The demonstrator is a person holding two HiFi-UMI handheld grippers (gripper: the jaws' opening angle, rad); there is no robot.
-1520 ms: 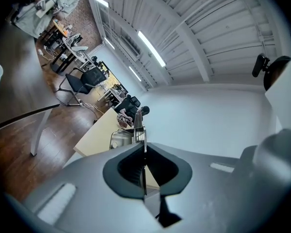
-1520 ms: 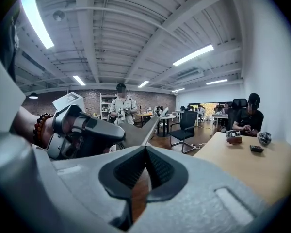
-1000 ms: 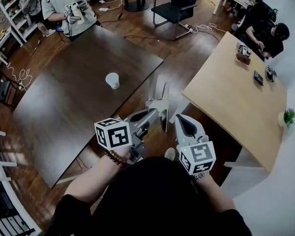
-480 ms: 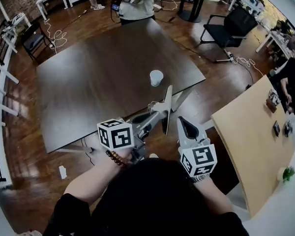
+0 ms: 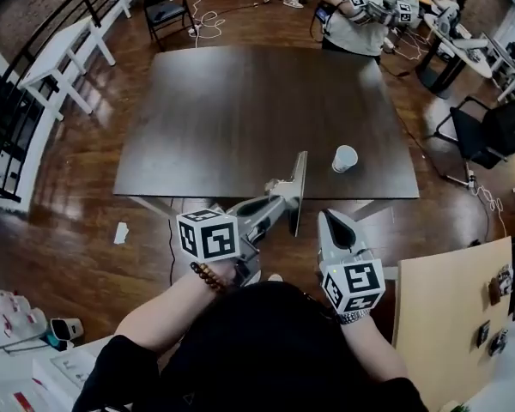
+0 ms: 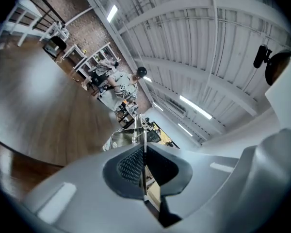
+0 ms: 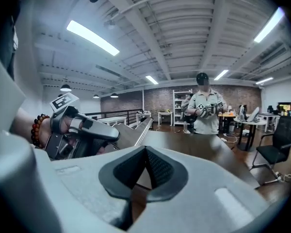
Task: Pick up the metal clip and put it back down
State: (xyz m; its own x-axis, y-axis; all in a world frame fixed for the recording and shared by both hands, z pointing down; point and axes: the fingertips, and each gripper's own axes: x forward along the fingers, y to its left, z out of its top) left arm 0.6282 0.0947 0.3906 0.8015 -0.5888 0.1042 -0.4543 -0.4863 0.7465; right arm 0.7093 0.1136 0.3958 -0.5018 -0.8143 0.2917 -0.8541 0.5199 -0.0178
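My left tool point(image 5: 279, 200) is pinching the metal clip point(image 5: 298, 187). In the left gripper view its jaws are pressed onto the thin flat plate, which runs edge-on between the pads, with the clip's spring and handles showing just past the tips. The clip is in the air, standing roughly upright on its long edge at the near side of the dark worktop point(image 5: 240, 101), and it touches nothing but my tool. My right tool point(image 5: 335, 220) hangs beside it with its jaws pressed together on nothing, which the right gripper view shows plainly.

I judge the lift done and the set-down as the step in hand. To do it well I would carry the clip forward until it is fully over the worktop, not hanging past its near edge. Then I would tip my wrist so the plate comes down flat or on a stable edge. I would hold the pinch firm until I see contact, and only then spread the jaws. A thin plate held edge-on may pivot in the pads, so I would go down slowly. I would also aim left of the paper cup point(image 5: 344, 158).

That cup stands upright near the worktop's right front corner, apart from the clip. Its mouth looks plain white, and I cannot tell whether anything is inside.
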